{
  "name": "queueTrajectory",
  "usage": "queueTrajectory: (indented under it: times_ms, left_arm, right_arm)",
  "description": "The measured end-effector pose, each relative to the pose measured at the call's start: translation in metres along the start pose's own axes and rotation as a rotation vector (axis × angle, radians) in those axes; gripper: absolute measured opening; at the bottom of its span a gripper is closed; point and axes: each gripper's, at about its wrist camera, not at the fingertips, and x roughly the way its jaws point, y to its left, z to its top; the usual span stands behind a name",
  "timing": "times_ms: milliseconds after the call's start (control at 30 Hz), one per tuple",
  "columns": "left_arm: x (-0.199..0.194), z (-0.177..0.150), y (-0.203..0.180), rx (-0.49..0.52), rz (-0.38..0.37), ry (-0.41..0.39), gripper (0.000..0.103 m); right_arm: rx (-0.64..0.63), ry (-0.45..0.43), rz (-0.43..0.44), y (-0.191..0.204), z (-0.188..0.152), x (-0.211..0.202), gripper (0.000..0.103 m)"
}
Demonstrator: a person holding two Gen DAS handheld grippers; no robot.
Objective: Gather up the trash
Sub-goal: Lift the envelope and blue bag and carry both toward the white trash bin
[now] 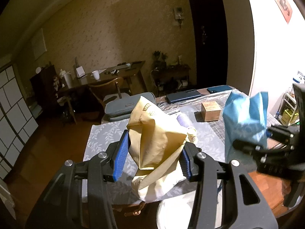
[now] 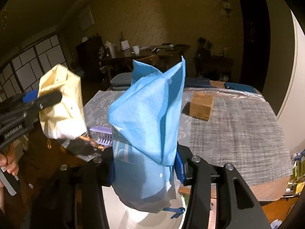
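Observation:
My left gripper (image 1: 152, 158) is shut on a crumpled tan paper bag (image 1: 156, 133) and holds it above the near table edge; the bag also shows at the left of the right wrist view (image 2: 61, 103). My right gripper (image 2: 144, 166) is shut on a blue plastic bag (image 2: 148, 110) and holds it over a white bin (image 2: 141, 219). The blue bag shows at the right of the left wrist view (image 1: 246, 120). The white bin shows below the left gripper too (image 1: 177, 213).
A table with a grey leaf-patterned cloth (image 1: 106, 135) holds a small wooden box (image 1: 211, 111), a purple-and-white item (image 1: 185, 123) and dark blue cases (image 1: 183, 96). A woven grey mat (image 2: 238, 129) covers its right part. A desk and chair (image 1: 112, 87) stand behind.

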Motion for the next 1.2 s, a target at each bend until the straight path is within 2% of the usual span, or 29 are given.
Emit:
queueTrajectory:
  times_ms: [367, 867, 1200]
  left_arm:
    - [-0.011, 0.018, 0.011, -0.013, 0.041, -0.072, 0.048]
    - [0.013, 0.038, 0.038, -0.024, 0.132, -0.099, 0.048]
    - [-0.005, 0.013, 0.031, -0.019, 0.072, -0.064, 0.048]
  right_arm:
    - [0.006, 0.031, 0.025, 0.007, -0.014, 0.003, 0.047]
    - [0.029, 0.050, 0.037, 0.010, -0.011, 0.018, 0.047]
    - [0.020, 0.069, 0.040, 0.009, -0.019, 0.012, 0.047]
